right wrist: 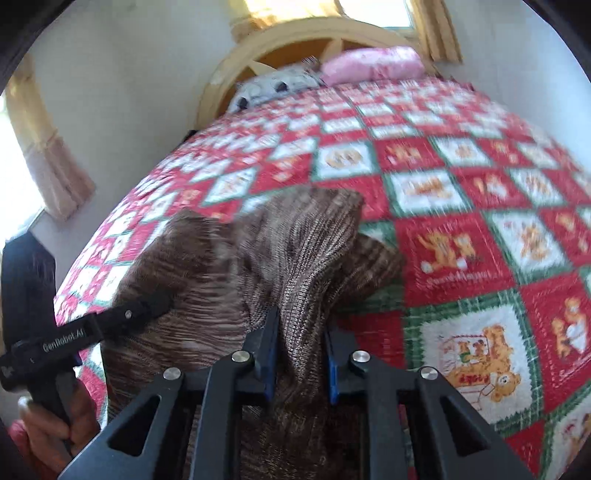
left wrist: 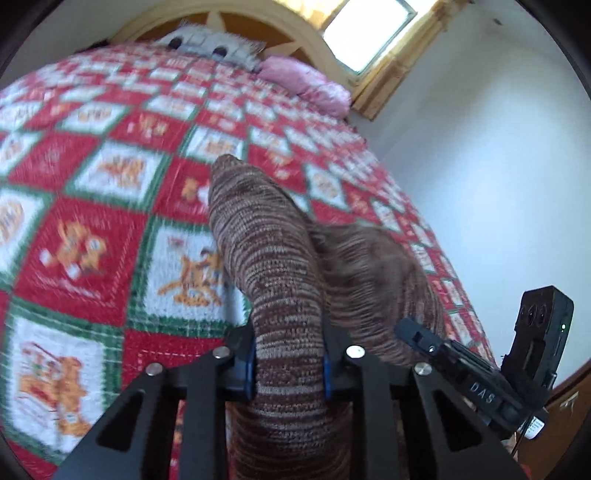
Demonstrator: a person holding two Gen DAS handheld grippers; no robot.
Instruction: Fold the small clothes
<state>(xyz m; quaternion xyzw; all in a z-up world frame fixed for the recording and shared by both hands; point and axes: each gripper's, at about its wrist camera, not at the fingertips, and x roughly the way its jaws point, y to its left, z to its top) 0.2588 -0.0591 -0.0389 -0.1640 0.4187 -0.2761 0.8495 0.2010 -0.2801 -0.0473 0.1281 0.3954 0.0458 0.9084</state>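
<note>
A brown striped knit garment [left wrist: 269, 258] lies on the red, white and green quilt [left wrist: 92, 229]. My left gripper [left wrist: 288, 363] is shut on a bunched fold of it, the knit squeezed between the blue pads. In the right wrist view the same knit garment [right wrist: 280, 251] rises in a ridge between the fingers of my right gripper [right wrist: 301, 363], which is shut on it too. The other gripper [left wrist: 461, 362] shows at the right of the left wrist view, its tip against the knit. A hand [right wrist: 55, 424] holds the left gripper's handle [right wrist: 74, 332] at the lower left.
The quilt [right wrist: 480, 229] covers a bed with a pale arched headboard [right wrist: 295, 40]. A pink pillow [right wrist: 373, 64] and a grey patterned pillow [right wrist: 273, 86] lie at its head. White walls flank the bed, with a curtained window [left wrist: 369, 33] behind.
</note>
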